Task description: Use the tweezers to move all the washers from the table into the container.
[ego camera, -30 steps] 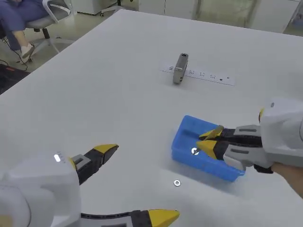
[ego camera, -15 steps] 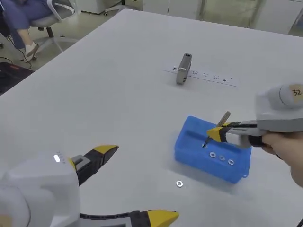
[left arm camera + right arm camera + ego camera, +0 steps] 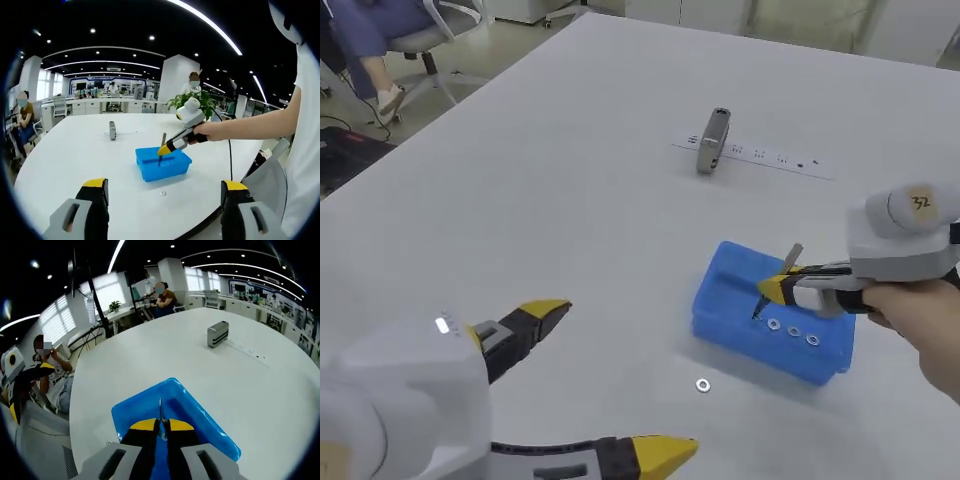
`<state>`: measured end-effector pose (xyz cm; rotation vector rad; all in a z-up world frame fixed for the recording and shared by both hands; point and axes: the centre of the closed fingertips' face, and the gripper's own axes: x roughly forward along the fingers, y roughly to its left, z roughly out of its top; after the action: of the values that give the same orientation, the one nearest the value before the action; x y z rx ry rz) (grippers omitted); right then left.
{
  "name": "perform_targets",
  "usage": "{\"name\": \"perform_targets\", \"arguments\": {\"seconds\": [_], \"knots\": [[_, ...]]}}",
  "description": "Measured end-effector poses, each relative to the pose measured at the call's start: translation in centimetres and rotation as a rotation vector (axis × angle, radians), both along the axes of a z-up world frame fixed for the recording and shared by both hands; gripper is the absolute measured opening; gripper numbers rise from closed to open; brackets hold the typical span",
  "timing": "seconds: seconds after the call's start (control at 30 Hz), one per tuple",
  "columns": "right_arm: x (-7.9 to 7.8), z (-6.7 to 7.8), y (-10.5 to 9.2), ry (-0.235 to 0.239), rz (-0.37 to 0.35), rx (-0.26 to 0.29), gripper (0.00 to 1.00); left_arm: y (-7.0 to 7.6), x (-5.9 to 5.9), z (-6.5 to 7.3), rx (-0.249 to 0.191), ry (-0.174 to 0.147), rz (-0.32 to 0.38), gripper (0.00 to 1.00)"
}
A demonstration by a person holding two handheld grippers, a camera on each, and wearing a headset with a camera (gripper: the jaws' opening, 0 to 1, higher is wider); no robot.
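Washers: three washers (image 3: pixel 794 331) lie in a row on the floor of the container (image 3: pixel 718 312). One loose washer (image 3: pixel 703 385) lies on the bench (image 3: pixel 570 200), just beside the container's near wall.
Container: blue, open-topped, set flat on the bench.
Tweezers: tweezers (image 3: pixel 761 303) slant down into the container, tips near the left end of the washer row. Contact with the floor cannot be determined.
Surroundings: a grey box (image 3: pixel 713 140) stands at the end of a power strip (image 3: pixel 770 158), well beyond the container. A chair (image 3: pixel 430 25) stands off the bench's far left corner.
Obstruction: the loose washer lies between the container and the left gripper (image 3: pixel 625 378).
Right gripper: right gripper (image 3: pixel 777 287) is held level above the container, with a hand (image 3: pixel 920 320) behind it. Fingers are clenched on the tweezers.
Left gripper: low at the near edge, aimed toward the container. Fingers (image 3: pixel 545 315) are spread wide, grasping nothing.
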<state>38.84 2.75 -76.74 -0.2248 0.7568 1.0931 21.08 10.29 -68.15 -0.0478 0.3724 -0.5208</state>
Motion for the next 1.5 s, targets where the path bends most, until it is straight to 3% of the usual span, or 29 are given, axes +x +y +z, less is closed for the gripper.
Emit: {"name": "perform_targets", "arguments": {"seconds": [0.23, 0.57, 0.73, 0.93, 1.03, 1.17, 1.3, 1.5], "knots": [[-0.2, 1.4, -0.5, 0.013, -0.047, 0.076, 0.03, 0.0, 0.1, 0.0, -0.002, 0.002, 0.001, 0.95], [-2.1, 3.7, -0.4, -0.016, -0.027, 0.160, 0.03, -0.4, 0.0, -0.1, -0.001, 0.005, -0.014, 0.95], [-2.6, 4.4, -0.2, -0.003, -0.032, 0.198, 0.03, -0.4, 0.0, 0.0, 0.001, 0.004, -0.017, 0.95], [-4.4, 4.7, 1.0, -0.060, 0.072, 0.191, 0.03, -0.3, -0.1, -0.1, 0.001, 0.006, -0.015, 0.95], [-5.8, 4.8, 2.1, -0.037, 0.120, 0.223, 0.03, -0.4, -0.1, -0.1, -0.001, 0.008, -0.013, 0.95], [-7.8, 3.4, 3.2, -0.001, 0.215, 0.187, 0.03, -0.4, -0.1, -0.3, 0.002, 0.010, -0.016, 0.95], [-8.9, 1.3, 3.7, 0.058, 0.244, 0.150, 0.03, -0.5, -0.1, -0.2, 0.000, 0.008, -0.018, 0.95], [-9.7, -0.8, 3.7, 0.070, 0.276, 0.090, 0.03, -0.3, -0.1, -0.2, -0.001, 0.011, -0.014, 0.95]]}}
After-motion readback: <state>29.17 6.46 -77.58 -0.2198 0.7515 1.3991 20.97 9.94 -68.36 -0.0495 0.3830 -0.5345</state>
